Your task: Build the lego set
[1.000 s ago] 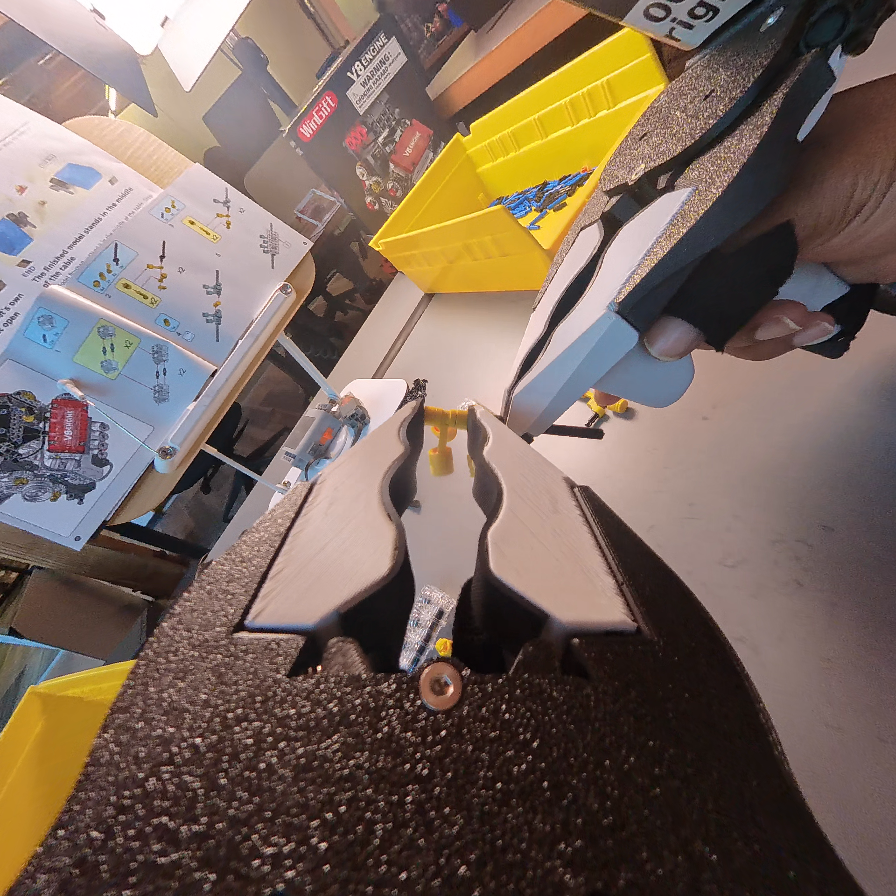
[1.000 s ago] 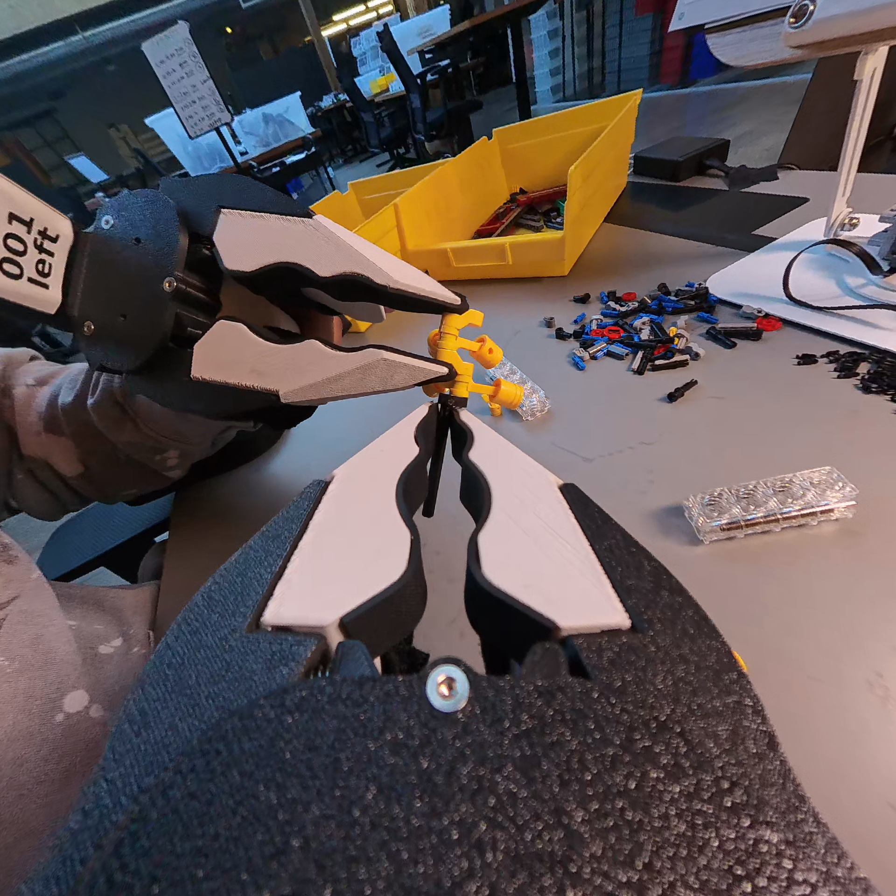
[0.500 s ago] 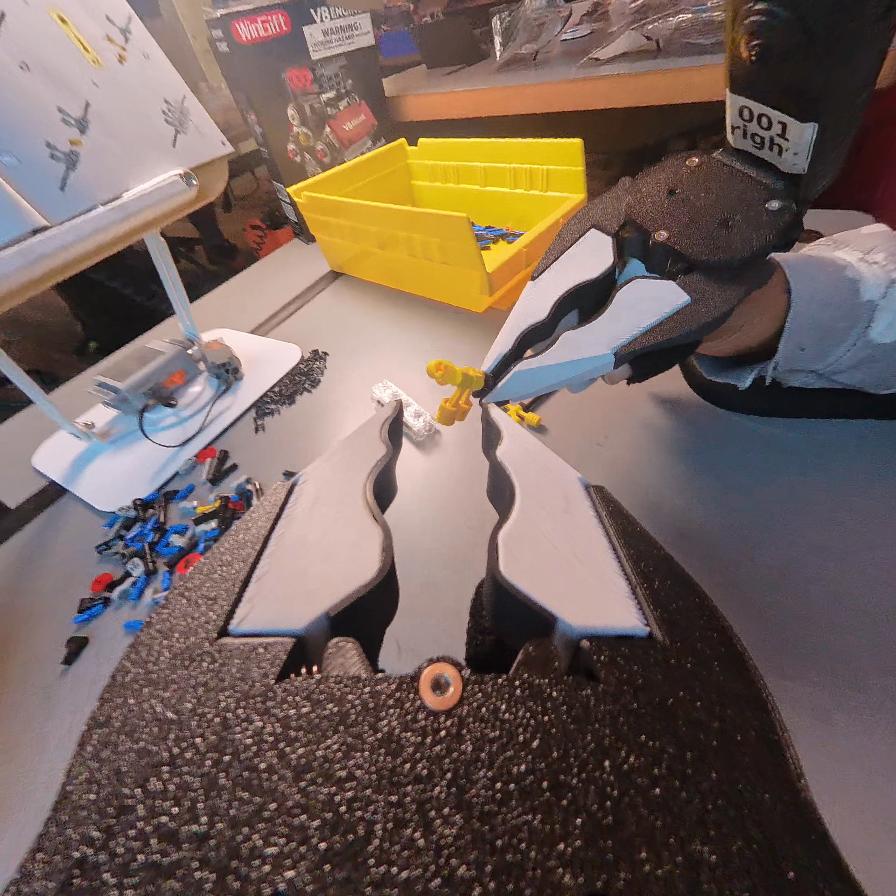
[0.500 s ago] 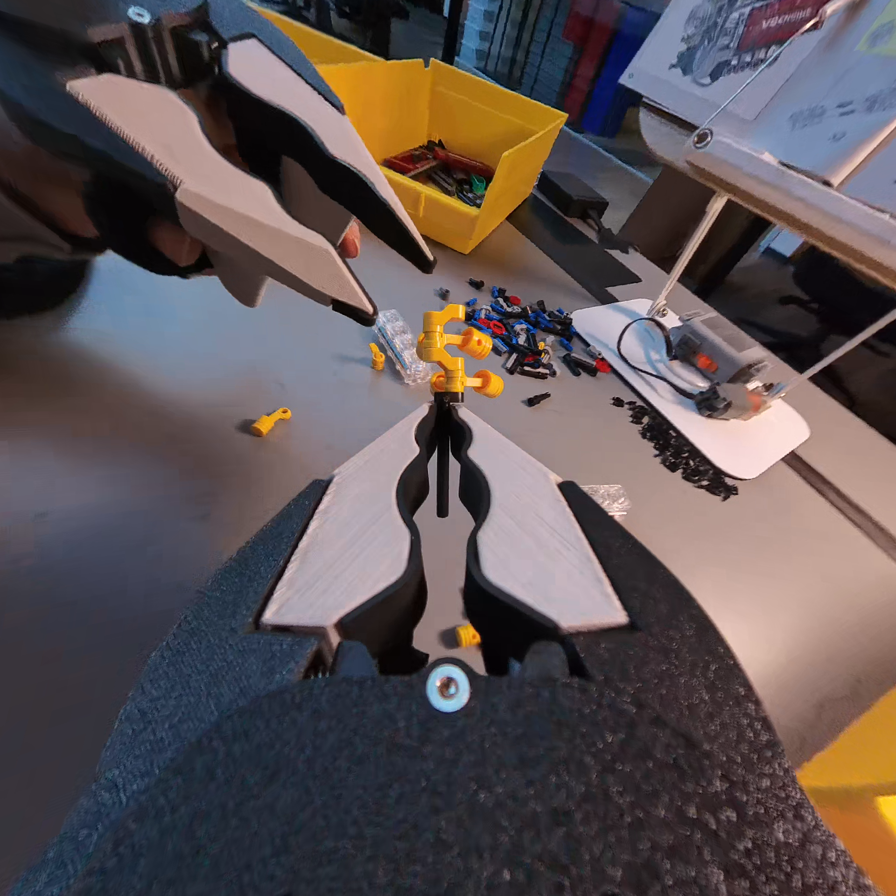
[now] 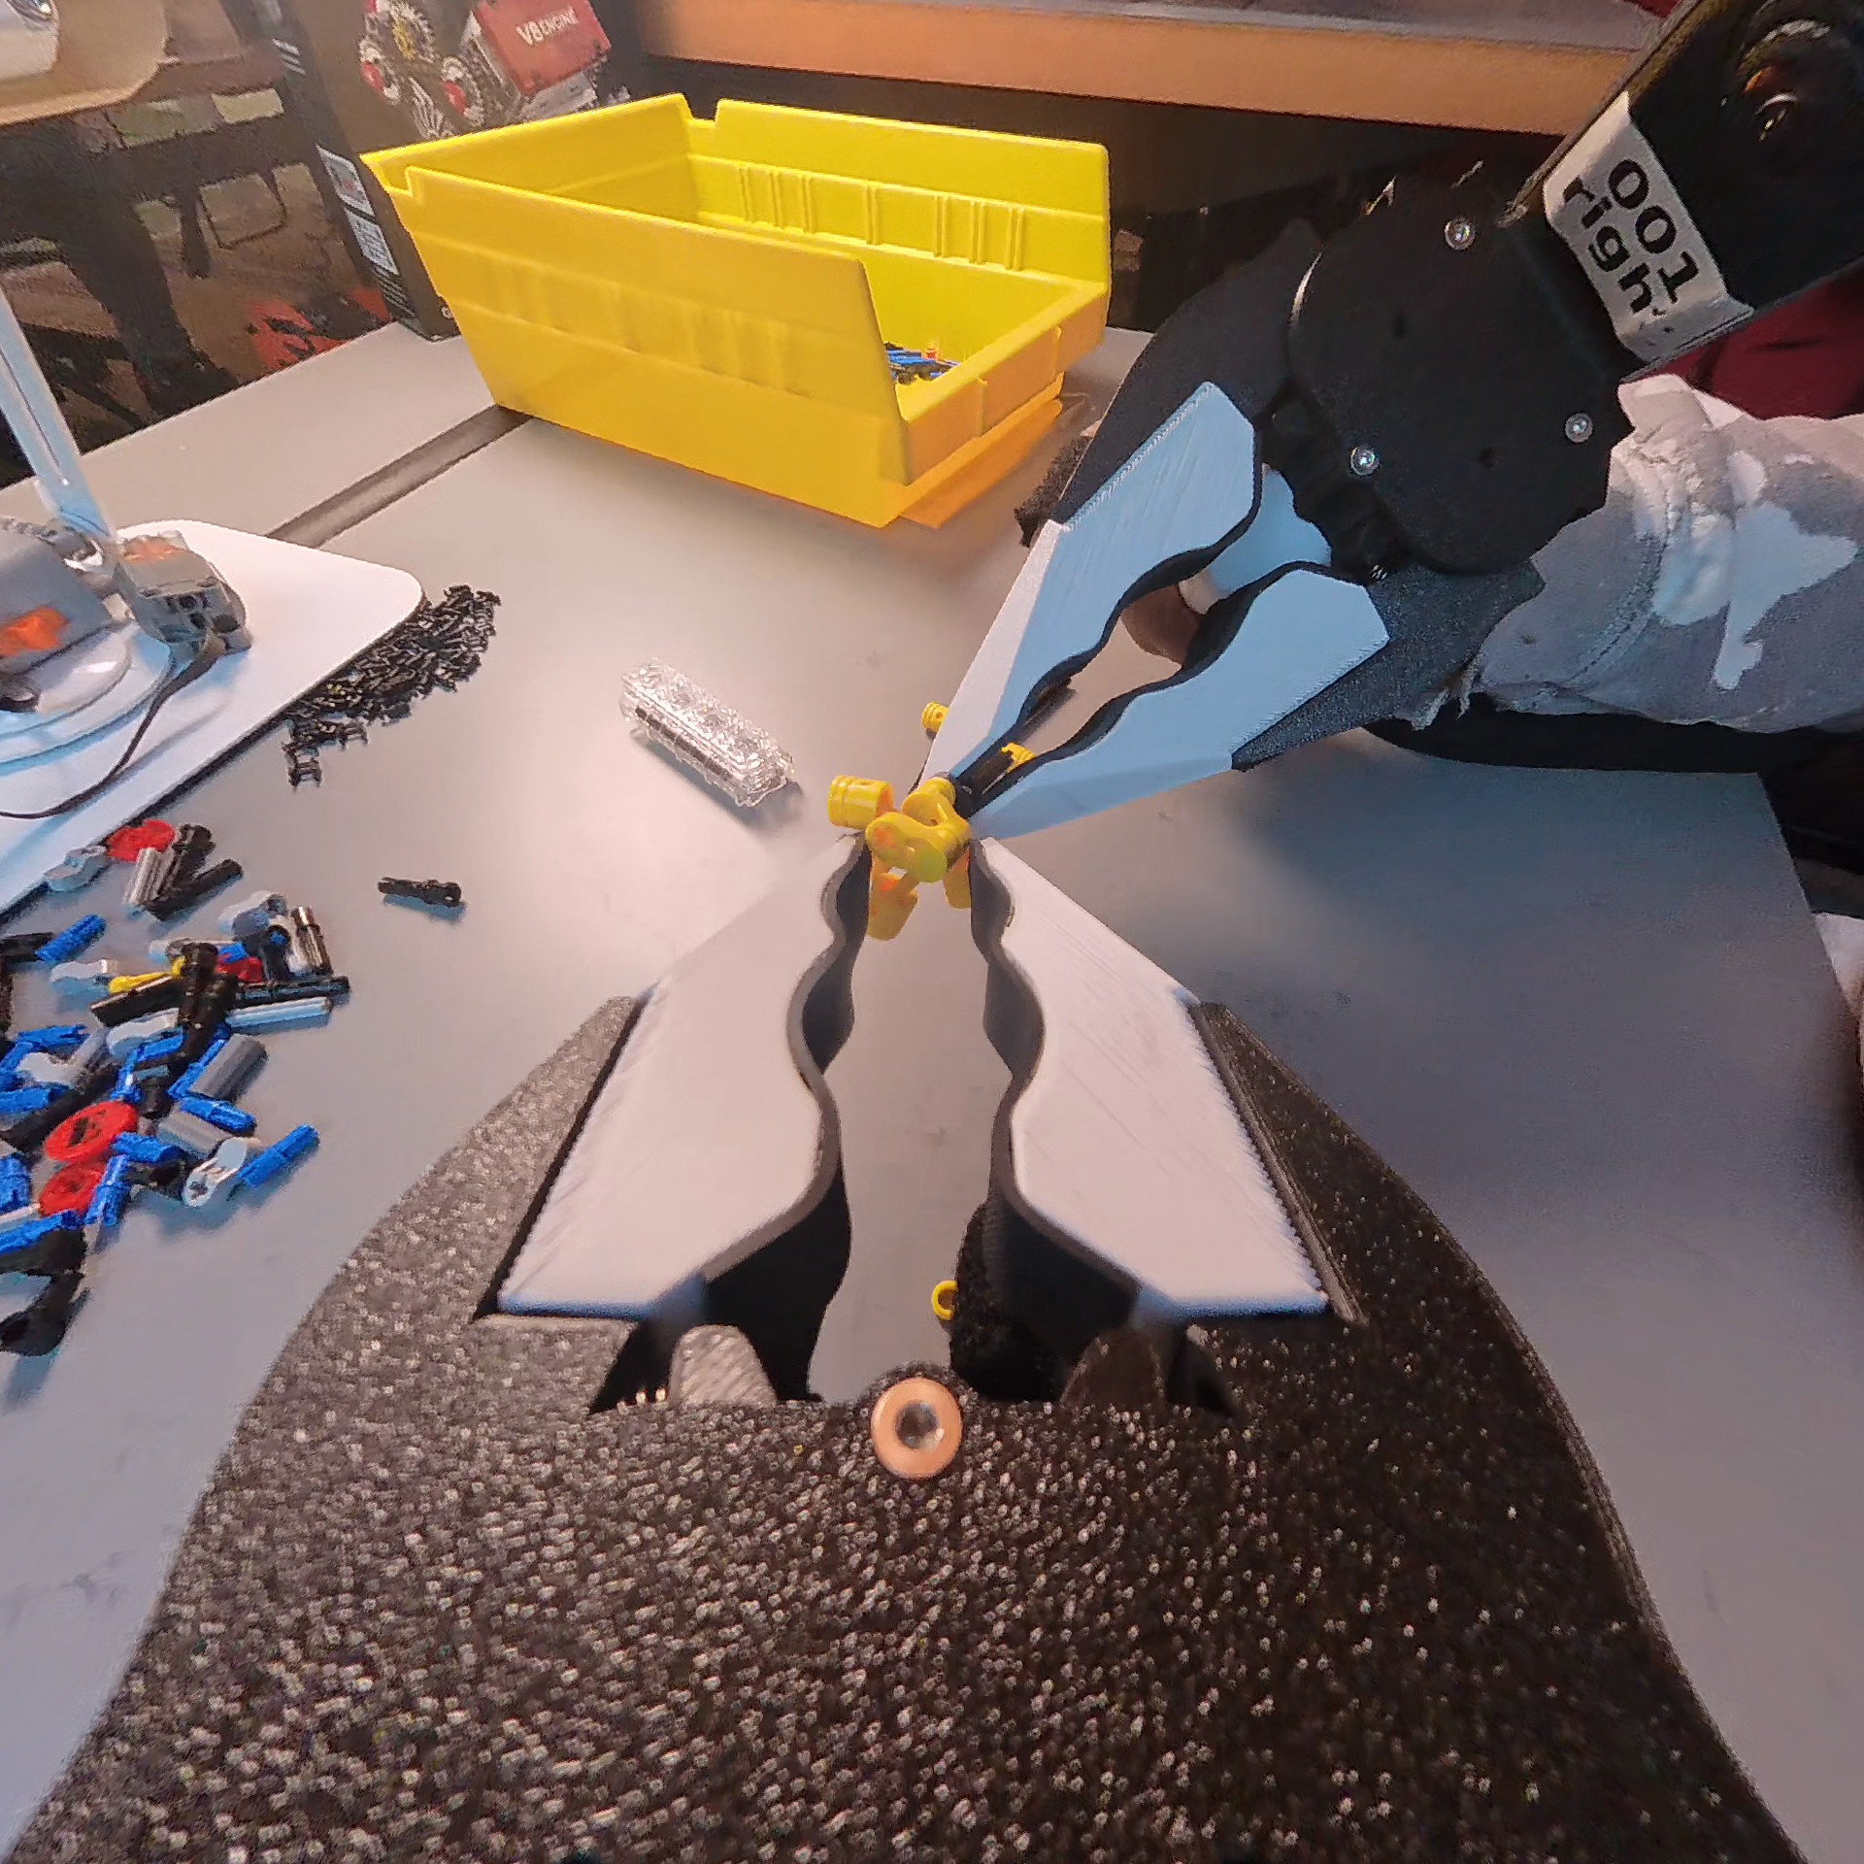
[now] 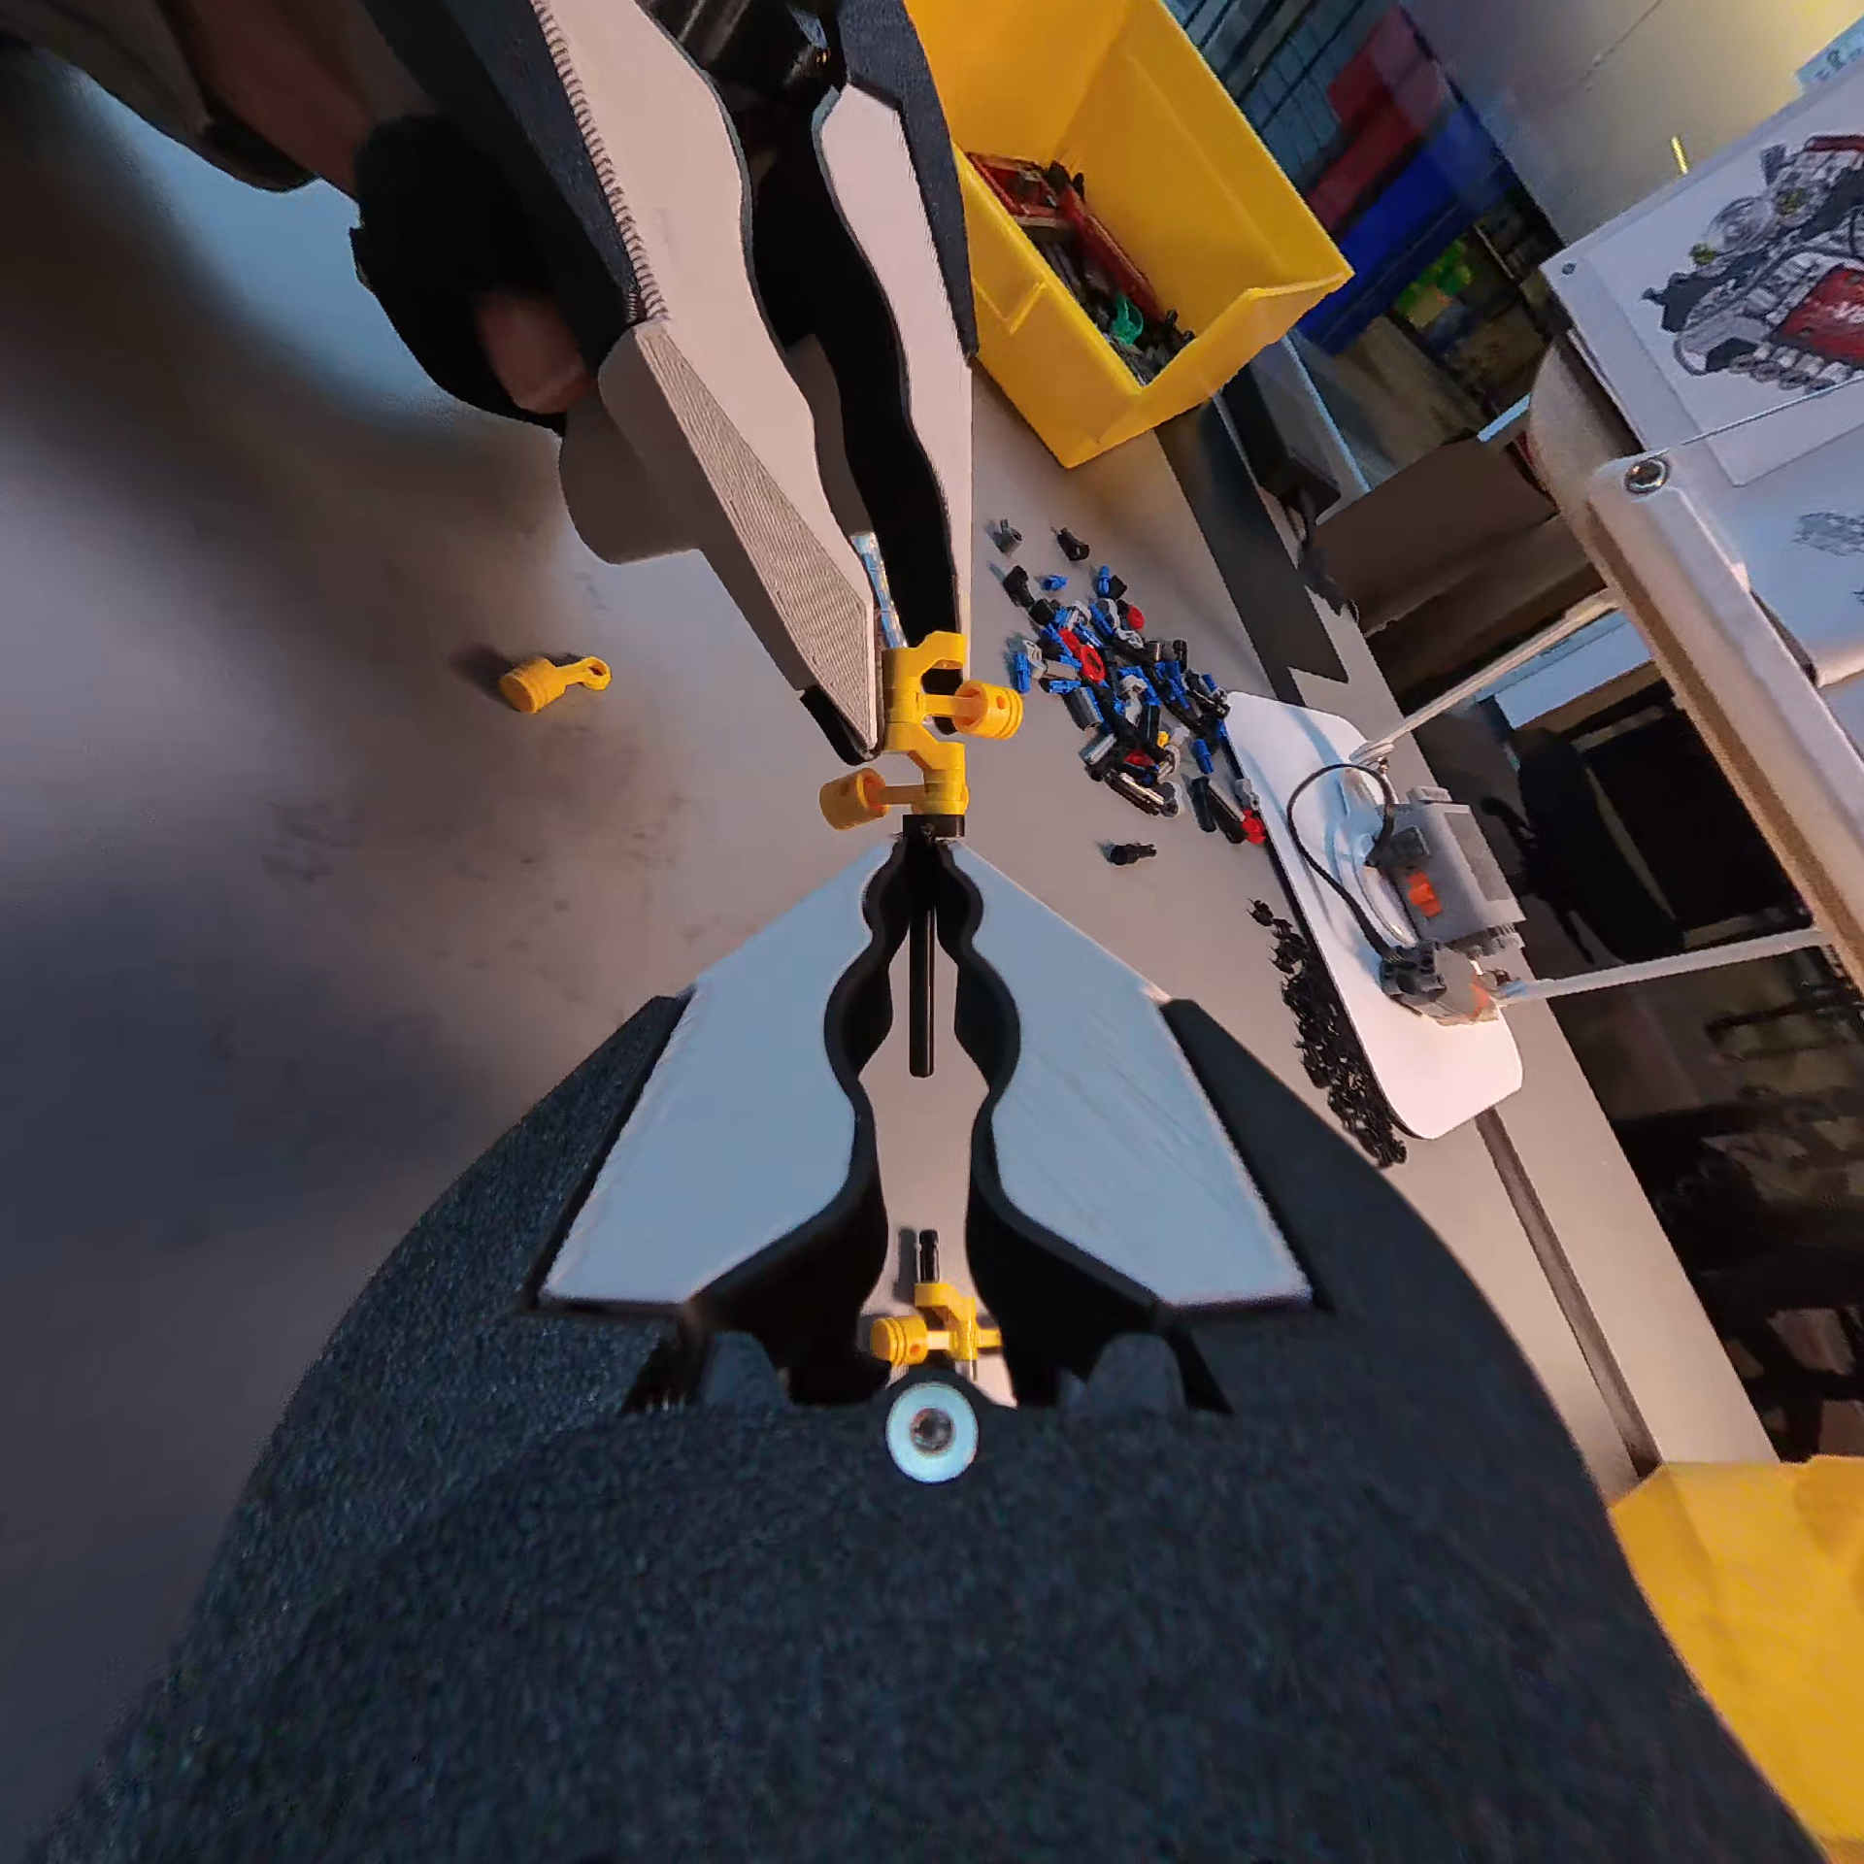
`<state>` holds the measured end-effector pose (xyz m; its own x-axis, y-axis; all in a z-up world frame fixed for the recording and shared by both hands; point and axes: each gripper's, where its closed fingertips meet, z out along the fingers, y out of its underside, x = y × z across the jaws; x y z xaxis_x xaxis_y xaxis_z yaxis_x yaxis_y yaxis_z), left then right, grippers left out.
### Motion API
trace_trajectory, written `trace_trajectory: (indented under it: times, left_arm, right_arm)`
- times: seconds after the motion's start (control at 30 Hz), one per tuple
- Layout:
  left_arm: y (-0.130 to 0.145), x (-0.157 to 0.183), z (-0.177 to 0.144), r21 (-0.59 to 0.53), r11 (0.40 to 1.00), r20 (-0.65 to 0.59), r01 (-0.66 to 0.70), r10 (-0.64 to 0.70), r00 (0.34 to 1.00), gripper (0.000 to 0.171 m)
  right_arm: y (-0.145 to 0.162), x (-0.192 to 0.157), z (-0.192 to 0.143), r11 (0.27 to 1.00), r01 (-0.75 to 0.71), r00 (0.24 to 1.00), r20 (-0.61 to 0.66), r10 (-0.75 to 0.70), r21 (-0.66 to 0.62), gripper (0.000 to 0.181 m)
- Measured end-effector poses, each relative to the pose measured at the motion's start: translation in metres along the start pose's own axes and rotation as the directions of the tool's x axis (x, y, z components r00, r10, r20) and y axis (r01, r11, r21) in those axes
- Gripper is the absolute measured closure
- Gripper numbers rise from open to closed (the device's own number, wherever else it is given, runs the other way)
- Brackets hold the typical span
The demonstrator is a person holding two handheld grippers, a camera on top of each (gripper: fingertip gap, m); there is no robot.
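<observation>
My right gripper (image 6: 923, 857) is shut on a thin black axle (image 6: 920, 968). The axle carries a yellow crank assembly with two pistons (image 6: 923, 736) just past the fingertips. The right gripper also shows in the left wrist view (image 5: 953, 797), coming in from the upper right. My left gripper (image 5: 916, 857) has its fingertips on either side of the same yellow assembly (image 5: 908, 847) and closed against it. In the right wrist view the left gripper (image 6: 908, 681) grips the upper crank piece from above. Both hold the assembly just above the grey table (image 5: 1412, 1009).
A loose yellow piston (image 6: 550, 683) and a small yellow sub-assembly (image 6: 933, 1331) lie on the table. Also there: a clear block (image 5: 706, 731), a pile of small blue, black and red parts (image 5: 151, 1059), black links (image 5: 393, 666), a yellow bin (image 5: 767, 333), and a white base holding a grey motor (image 5: 151, 646). The grippers are tip to tip, or close to it.
My left gripper has come back to the yellow assembly and narrowed its fingers onto it. My right gripper kept hold of the axle while both views swung round.
</observation>
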<state>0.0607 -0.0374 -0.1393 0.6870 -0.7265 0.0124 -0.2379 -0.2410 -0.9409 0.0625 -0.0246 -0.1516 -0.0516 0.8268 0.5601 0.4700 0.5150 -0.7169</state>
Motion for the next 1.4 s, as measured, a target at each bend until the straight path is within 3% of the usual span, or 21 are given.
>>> trace_trajectory:
  times: [0.1, 0.3, 0.57, 0.8, 0.97, 1.23, 1.4]
  left_arm:
    - [0.003, 0.002, -0.003, -0.009, 1.000, -0.029, 0.010, -0.010, 1.000, 0.153]
    - [0.001, 0.011, -0.005, 0.005, 0.999, -0.063, -0.041, 0.041, 0.997, 0.152]
    - [-0.029, 0.022, -0.013, 0.172, 0.985, -0.085, 0.003, 0.012, 0.996, 0.153]
    - [-0.057, 0.038, -0.029, 0.320, 0.947, -0.104, -0.027, 0.064, 0.993, 0.152]
    - [-0.062, 0.043, -0.035, 0.350, 0.934, -0.101, -0.070, 0.112, 0.989, 0.146]
    - [-0.049, 0.028, -0.038, 0.278, 0.955, -0.095, -0.100, 0.130, 0.987, 0.144]
    - [-0.048, 0.043, -0.029, 0.272, 0.956, -0.118, -0.112, 0.149, 0.982, 0.145]
  right_arm:
    - [-0.001, -0.006, 0.001, 0.999, -0.030, 0.998, 0.060, 0.030, 0.015, 0.179]
    - [-0.006, -0.014, -0.009, 0.986, -0.164, 0.943, 0.299, 0.147, 0.033, 0.178]
    - [-0.028, -0.010, -0.027, 0.924, -0.379, 0.765, 0.578, 0.284, 0.048, 0.178]
    - [-0.048, -0.014, -0.044, 0.887, -0.454, 0.611, 0.754, 0.240, 0.086, 0.178]
    - [-0.049, -0.016, -0.044, 0.886, -0.461, 0.551, 0.800, 0.236, 0.056, 0.178]
    - [-0.039, -0.021, -0.040, 0.888, -0.460, 0.547, 0.793, 0.268, 0.017, 0.178]
    - [-0.027, -0.032, -0.034, 0.904, -0.426, 0.563, 0.771, 0.297, -0.037, 0.178]
